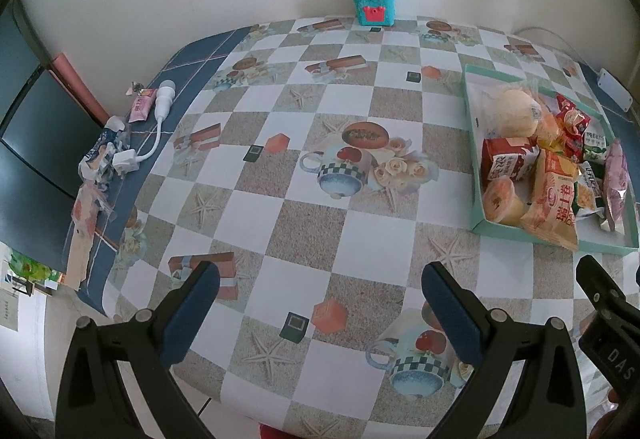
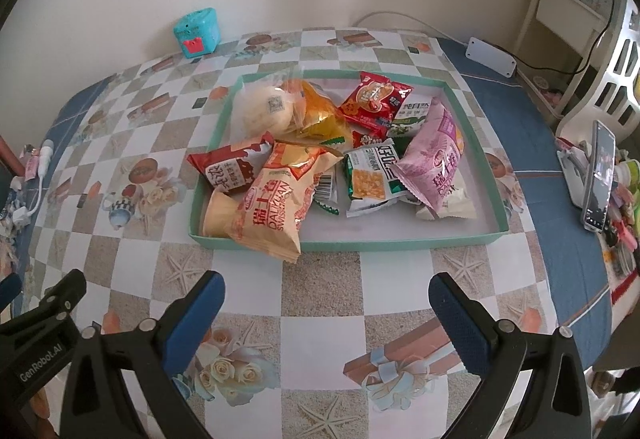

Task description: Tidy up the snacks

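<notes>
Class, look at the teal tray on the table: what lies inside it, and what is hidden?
Inside the teal tray lie heaped snack packets: a pink packet, an orange packet overhanging the near rim, and a wrapped round bun. Whatever lies beneath the heap is covered.

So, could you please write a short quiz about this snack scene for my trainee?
1. True or false: both grippers, the left gripper and the right gripper, have their jaws apart and hold nothing.
2. Which packet hangs over the near wall of the green tray?
A. pink packet
B. orange packet
C. red packet
3. Fill in: the teal box stands against the ____.

Key: 1 true; 2 B; 3 wall.
</notes>
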{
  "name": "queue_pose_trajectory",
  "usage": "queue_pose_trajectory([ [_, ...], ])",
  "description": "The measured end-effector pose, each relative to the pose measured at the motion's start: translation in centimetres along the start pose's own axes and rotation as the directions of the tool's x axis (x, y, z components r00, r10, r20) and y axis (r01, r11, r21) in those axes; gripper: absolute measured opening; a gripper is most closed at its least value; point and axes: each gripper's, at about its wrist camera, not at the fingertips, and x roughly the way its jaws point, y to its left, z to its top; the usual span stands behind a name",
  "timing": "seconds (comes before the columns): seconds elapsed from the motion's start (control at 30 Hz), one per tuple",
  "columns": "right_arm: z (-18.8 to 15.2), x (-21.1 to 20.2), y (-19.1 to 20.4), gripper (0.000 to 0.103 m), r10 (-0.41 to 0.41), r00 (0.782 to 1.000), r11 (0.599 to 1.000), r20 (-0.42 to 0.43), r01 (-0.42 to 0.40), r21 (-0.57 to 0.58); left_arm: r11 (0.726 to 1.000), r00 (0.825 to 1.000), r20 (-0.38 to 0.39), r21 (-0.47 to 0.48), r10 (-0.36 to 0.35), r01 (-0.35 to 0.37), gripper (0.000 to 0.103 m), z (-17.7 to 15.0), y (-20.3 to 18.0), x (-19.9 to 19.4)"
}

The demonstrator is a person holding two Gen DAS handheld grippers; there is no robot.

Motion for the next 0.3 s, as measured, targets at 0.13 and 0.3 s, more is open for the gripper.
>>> queue_pose_trajectory([
  [0.13,-0.03,0.04,0.04,0.103,-0.001,1.000,1.000,0.000,0.001,-0.002,1.000,1.000,0.000,-0.001,0.002,-0.002,0.101,-0.05,0.21,0.08],
  [0.3,-0.07,0.07,0.03,0.103,-0.001,1.000,1.000,-0.001,0.001,-0.001,1.000,1.000,0.015,-0.006,0.005,-0.005,0.101,0.06,0.58,-0.14],
])
